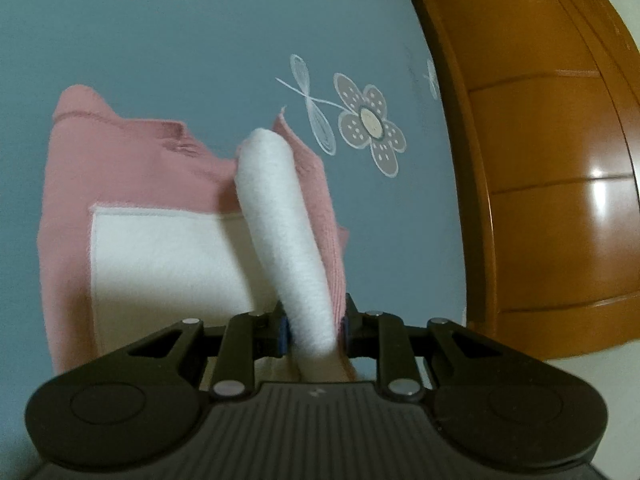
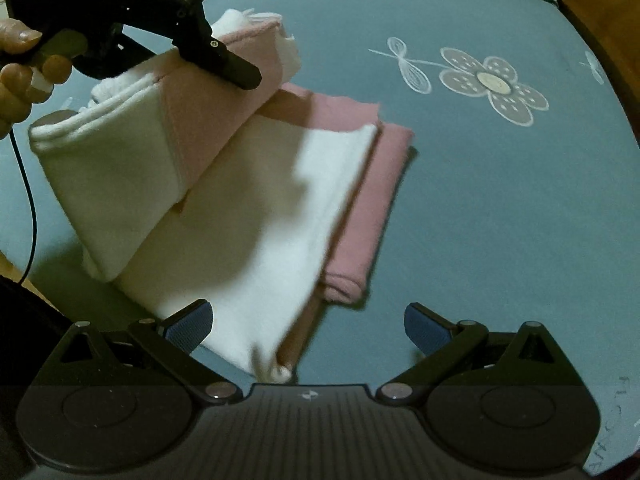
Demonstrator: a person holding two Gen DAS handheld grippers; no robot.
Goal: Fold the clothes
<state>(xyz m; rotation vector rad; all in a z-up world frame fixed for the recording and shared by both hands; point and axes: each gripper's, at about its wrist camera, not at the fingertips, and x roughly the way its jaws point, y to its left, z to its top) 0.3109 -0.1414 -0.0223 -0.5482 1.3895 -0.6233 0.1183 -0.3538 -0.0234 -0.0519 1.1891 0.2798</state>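
The left gripper [image 1: 314, 330] clamps a raised fold of the pink-and-white fleece garment [image 1: 160, 216], lifting it above the rest lying on the blue flower-printed bedsheet [image 1: 200, 40]. The right gripper [image 2: 308, 326] hovers spread wide, empty, just beside the garment's near edge.

Bare blue bed sheet [image 2: 480, 220] at right of the right wrist frame gives free passage; folded garment [image 2: 248, 208] blocks centre-left; wooden bed frame [image 1: 540, 160] bounds the right.

Garment [image 2: 248, 216] on bedsheet [image 2: 480, 220]; wooden frame [image 1: 540, 160] right.
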